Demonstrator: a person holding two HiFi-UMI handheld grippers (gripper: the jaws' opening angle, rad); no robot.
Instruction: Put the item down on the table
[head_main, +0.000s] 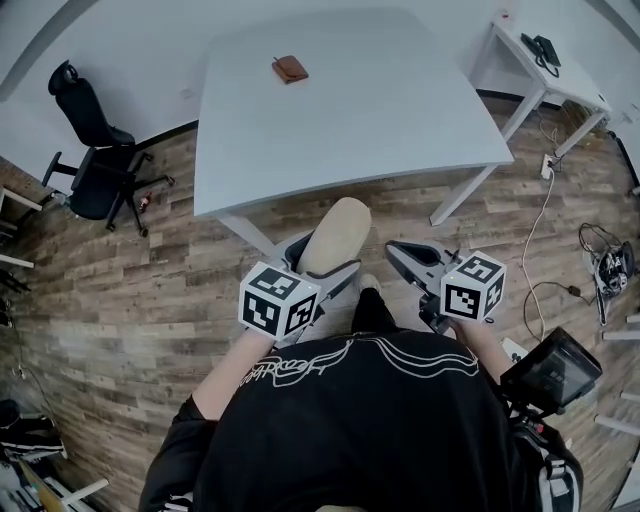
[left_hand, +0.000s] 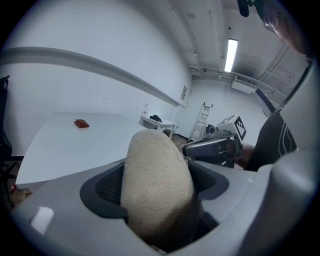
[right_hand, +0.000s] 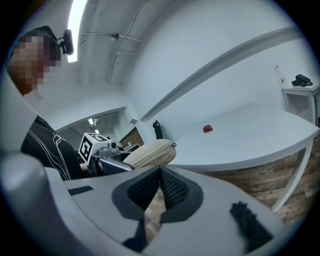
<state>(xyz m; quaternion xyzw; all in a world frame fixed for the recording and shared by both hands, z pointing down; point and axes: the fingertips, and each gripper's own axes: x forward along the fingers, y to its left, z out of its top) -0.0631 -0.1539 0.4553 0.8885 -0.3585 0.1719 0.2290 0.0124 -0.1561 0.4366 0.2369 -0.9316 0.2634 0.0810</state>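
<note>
Head view shows your left hand-held gripper (head_main: 318, 262) clamped on the beige pouch (head_main: 335, 232), held above the floor short of the desk (head_main: 390, 100); your right hand-held gripper (head_main: 396, 250) is closed and empty; the put-down remains.

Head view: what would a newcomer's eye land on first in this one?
The beige pouch clamped in the left gripper, held above the wood floor short of the white table. Then the brown wallet lying alone on the table's far side, and the right gripper shut on nothing beside the pouch.
</note>
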